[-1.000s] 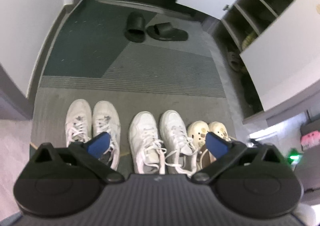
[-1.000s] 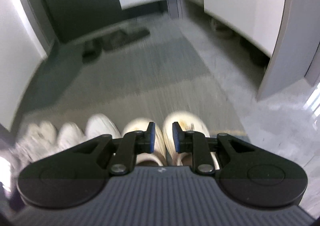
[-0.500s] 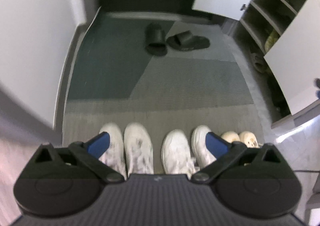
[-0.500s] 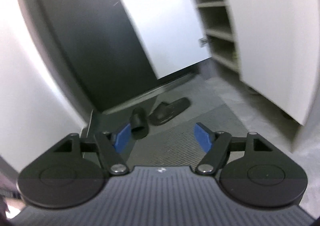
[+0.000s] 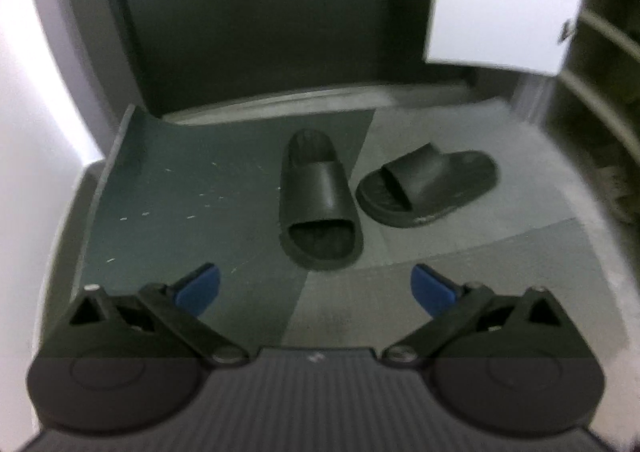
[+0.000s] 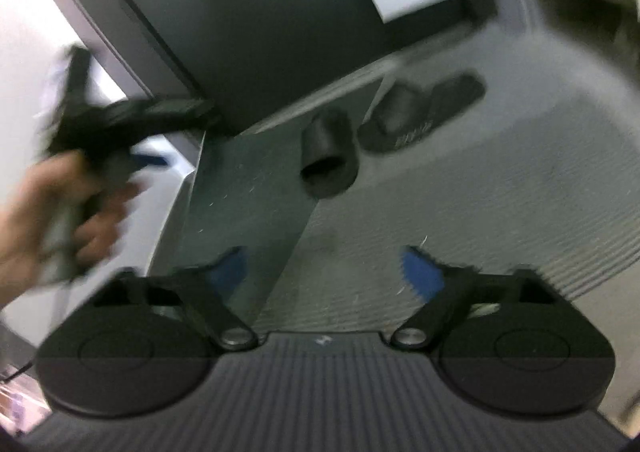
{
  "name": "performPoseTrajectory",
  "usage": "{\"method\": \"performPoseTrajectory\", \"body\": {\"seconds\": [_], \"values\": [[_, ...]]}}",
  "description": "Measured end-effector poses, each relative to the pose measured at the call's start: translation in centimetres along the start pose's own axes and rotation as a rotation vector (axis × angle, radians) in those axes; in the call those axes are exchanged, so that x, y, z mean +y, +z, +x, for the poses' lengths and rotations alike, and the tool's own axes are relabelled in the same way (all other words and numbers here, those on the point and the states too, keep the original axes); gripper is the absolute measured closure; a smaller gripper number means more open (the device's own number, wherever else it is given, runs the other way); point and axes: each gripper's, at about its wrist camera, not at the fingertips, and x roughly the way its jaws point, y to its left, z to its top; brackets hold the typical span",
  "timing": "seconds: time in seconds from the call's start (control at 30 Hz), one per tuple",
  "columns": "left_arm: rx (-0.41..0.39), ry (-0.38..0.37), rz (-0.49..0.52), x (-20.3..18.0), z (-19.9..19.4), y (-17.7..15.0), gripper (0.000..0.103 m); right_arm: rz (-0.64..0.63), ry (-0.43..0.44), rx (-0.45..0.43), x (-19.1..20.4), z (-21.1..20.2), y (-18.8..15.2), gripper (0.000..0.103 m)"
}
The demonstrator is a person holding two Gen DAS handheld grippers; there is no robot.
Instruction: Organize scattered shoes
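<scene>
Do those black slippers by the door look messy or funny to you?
Yes. The two black slippers lie crooked on the mat by the dark door. The left slipper points its open toe toward the camera, and the right slipper is turned sideways, angled away from it. They are not lined up as a pair.

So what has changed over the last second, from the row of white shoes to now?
Both grippers have left the white shoes and swung toward the two black slides by the door. The right gripper, nearly shut a second ago, has just been opening, nothing between its fingers. The left gripper stays open and empty. The slides lie where they were.
</scene>
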Motion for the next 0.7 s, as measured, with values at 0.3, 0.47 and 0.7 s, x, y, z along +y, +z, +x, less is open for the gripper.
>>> {"method": "performPoseTrajectory", "body": {"seconds": [0.3, 0.47, 0.7], "values": [[0.006, 0.054, 0.042, -1.8, 14.0, 0.9, 0.000, -0.146, -0.034, 0.010, -1.1, 1.3, -1.5, 0.000], [0.020, -0.032, -0.079, 0.6, 18.7, 2.0, 0.000, -0.187, -0.113, 0.013, -1.8, 0.0, -2.0, 0.000], [0.055, -0.027, 0.009, -0.9, 22.0, 2.9, 0.000, -0.106, -0.182, 0.023, -2.5, -2.9, -3.5, 0.000]]}}
